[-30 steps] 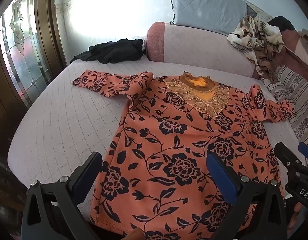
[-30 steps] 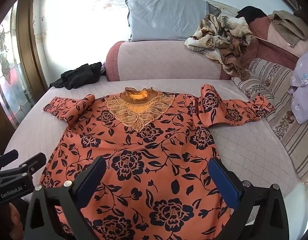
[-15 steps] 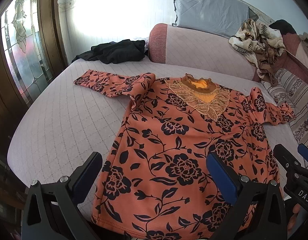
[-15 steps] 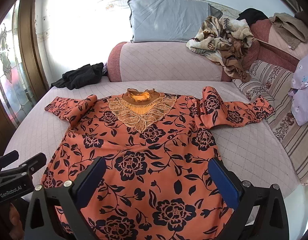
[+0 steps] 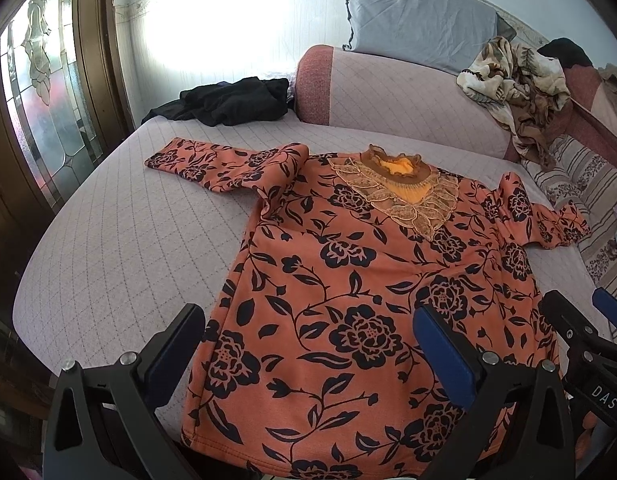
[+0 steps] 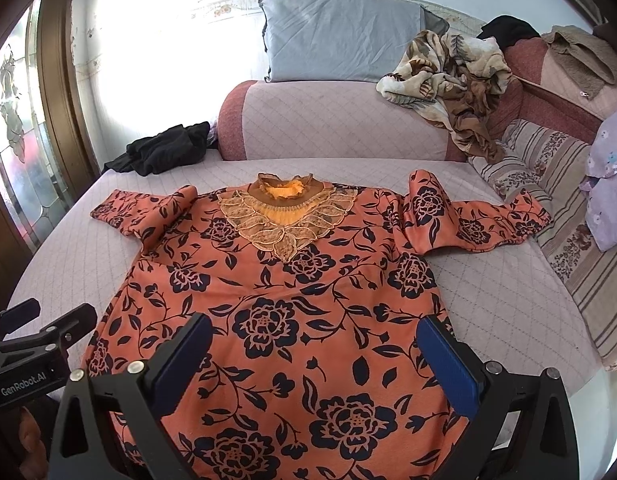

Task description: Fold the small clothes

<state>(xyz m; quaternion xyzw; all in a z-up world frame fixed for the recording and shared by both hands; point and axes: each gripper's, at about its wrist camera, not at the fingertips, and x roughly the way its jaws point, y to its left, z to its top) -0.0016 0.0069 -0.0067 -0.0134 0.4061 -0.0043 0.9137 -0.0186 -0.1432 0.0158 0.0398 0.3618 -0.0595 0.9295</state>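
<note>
An orange top with black flowers [image 5: 348, 280] lies flat, front up, on the quilted bed, with a lace collar [image 5: 400, 188] at the far end and both sleeves spread sideways. It also shows in the right wrist view [image 6: 276, 320]. My left gripper [image 5: 308, 356] is open and empty, hovering over the hem's left part. My right gripper [image 6: 314, 360] is open and empty over the hem's middle. The right gripper shows at the right edge of the left wrist view [image 5: 588, 344]; the left gripper shows at the left edge of the right wrist view [image 6: 36, 340].
The pink quilted bed [image 5: 108, 248] has a bolster [image 6: 348, 120] and a grey pillow [image 6: 340, 36] at the back. Black clothes [image 5: 228, 100] lie far left. A crumpled floral blanket [image 6: 448, 76] and striped cushions [image 6: 548, 184] sit on the right. A glass door [image 5: 36, 100] stands left.
Both grippers have drawn back and risen slightly, so the top sits a little farther off and more of the bed shows. The top has not moved. Both stay open.
</note>
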